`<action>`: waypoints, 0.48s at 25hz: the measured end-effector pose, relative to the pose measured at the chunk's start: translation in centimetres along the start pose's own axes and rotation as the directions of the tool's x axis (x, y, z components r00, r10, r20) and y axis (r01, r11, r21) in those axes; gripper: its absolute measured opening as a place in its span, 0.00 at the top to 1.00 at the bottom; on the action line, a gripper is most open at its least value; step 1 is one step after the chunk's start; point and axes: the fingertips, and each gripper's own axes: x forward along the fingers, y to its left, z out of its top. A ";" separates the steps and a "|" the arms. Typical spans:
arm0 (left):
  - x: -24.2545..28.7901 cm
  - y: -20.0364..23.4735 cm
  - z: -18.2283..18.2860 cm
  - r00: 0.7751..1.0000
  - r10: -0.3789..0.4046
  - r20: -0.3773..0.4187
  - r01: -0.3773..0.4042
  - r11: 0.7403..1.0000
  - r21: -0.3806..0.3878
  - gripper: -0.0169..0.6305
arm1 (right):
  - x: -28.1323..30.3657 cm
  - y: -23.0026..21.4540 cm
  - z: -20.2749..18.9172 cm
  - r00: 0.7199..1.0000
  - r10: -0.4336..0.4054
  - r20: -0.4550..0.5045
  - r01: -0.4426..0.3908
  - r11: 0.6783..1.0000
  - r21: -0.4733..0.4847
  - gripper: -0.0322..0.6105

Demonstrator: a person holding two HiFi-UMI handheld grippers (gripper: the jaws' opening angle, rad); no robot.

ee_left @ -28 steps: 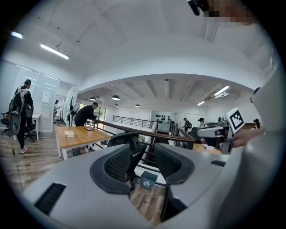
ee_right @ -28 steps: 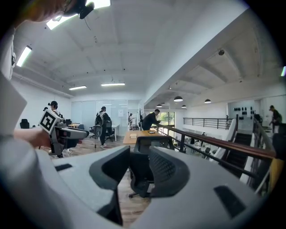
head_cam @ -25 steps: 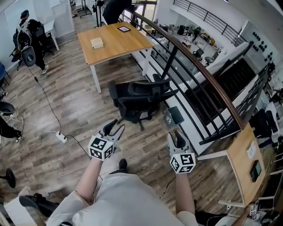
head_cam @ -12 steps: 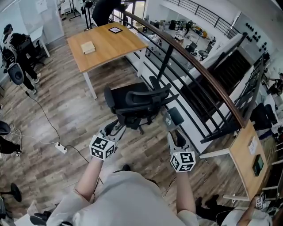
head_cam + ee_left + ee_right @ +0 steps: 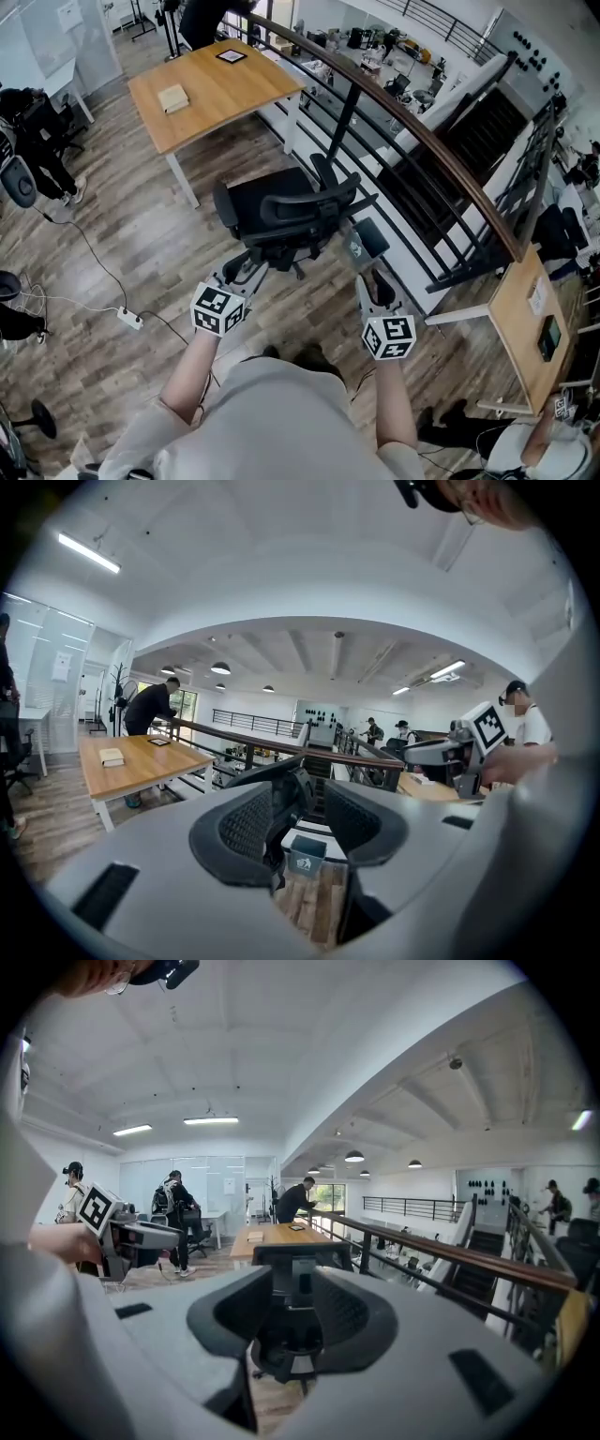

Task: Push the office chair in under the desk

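The black office chair (image 5: 281, 211) stands on the wood floor, its back toward me, a short way out from the wooden desk (image 5: 211, 84). A small book and a dark tablet lie on the desk. My left gripper (image 5: 247, 270) hovers just behind the chair's left side, jaws apart and empty. My right gripper (image 5: 377, 283) hangs to the right of the chair, also open and empty. In the left gripper view the chair (image 5: 292, 794) shows between the jaws of the left gripper (image 5: 300, 822). The right gripper view shows the chair (image 5: 292, 1258) and the desk (image 5: 279, 1235) beyond the right gripper (image 5: 295, 1316).
A dark railing with a wooden handrail (image 5: 422, 141) runs diagonally right of the chair. A small grey box (image 5: 361, 244) sits by its base. A power strip and cable (image 5: 129, 319) lie on the floor at left. Another desk (image 5: 525, 328) stands at right. People stand at the far left (image 5: 37, 122).
Both grippers have come closer to the chair. The left one now reaches the chair's rear edge. Desk and chair have slid left and down in the head view. The jaws have not moved.
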 end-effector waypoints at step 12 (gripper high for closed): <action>3.8 1.9 -0.5 0.996 0.083 -0.016 -0.083 0.996 -0.022 0.71 | 5.7 -3.7 0.1 0.995 0.091 -0.031 -0.093 0.995 -0.046 0.76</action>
